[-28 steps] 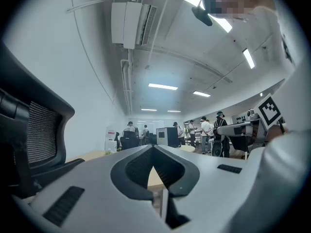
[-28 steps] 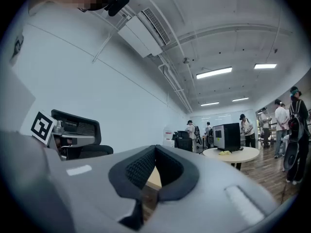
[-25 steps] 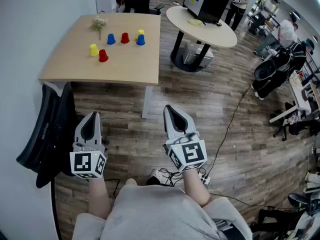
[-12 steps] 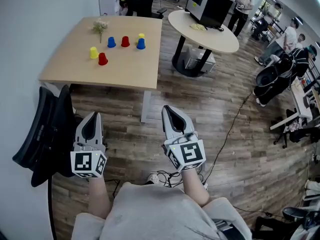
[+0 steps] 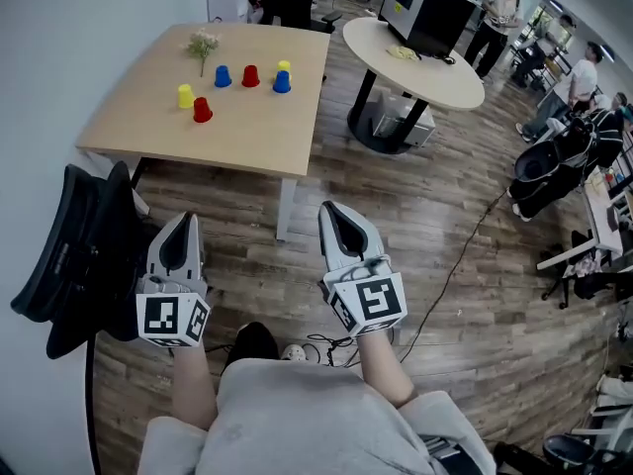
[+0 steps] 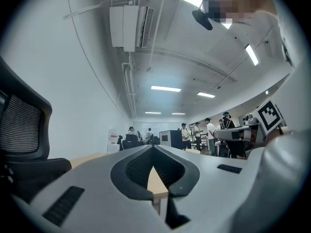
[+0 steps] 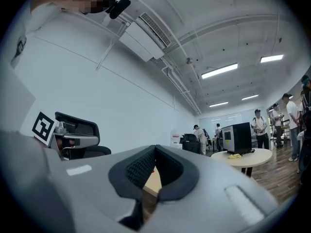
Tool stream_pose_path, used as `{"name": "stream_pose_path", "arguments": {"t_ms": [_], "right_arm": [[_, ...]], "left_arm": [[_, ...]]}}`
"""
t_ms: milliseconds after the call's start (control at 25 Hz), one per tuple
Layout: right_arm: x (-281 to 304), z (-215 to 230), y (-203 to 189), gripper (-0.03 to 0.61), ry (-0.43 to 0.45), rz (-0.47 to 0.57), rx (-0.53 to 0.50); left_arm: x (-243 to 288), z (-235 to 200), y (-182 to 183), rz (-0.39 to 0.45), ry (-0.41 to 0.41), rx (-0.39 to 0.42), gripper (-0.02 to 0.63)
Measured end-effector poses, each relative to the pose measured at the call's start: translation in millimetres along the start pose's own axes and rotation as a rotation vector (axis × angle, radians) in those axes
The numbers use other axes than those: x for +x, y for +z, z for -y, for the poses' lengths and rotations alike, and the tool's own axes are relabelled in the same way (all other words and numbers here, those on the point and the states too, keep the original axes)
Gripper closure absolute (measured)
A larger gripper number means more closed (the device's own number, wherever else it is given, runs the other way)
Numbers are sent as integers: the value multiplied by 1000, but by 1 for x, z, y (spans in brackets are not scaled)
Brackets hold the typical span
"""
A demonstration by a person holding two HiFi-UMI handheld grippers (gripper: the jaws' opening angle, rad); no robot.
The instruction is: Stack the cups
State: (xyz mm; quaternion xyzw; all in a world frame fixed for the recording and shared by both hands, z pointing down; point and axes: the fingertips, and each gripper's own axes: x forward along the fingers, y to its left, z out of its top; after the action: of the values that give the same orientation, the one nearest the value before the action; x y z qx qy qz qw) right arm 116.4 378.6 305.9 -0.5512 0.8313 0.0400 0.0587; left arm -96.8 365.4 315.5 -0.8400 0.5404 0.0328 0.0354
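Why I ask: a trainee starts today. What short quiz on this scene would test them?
1. Count: how many cups are on the wooden table?
2. True or false: the left gripper and the right gripper both have their fingers shut with nothing between them.
3. Pick one: what lies near the table's far edge, beside the cups? A) a small flower sprig B) a laptop C) a plate

Key: 1. Six: two yellow, two red, two blue. 2. True. 3. A.
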Motion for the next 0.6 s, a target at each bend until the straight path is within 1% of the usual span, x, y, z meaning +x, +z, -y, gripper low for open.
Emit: {"name": "stream_pose_path", "arguments": {"t_ms": [280,600], "right_arm": [[44,21,-16,568,10,-20,-11],[143,54,-23,568,-18,-7,-8]], "left_arm": [[46,-18,-11,-6,0,0,607],[139,-75,-15,6,-17,-24,607]]}}
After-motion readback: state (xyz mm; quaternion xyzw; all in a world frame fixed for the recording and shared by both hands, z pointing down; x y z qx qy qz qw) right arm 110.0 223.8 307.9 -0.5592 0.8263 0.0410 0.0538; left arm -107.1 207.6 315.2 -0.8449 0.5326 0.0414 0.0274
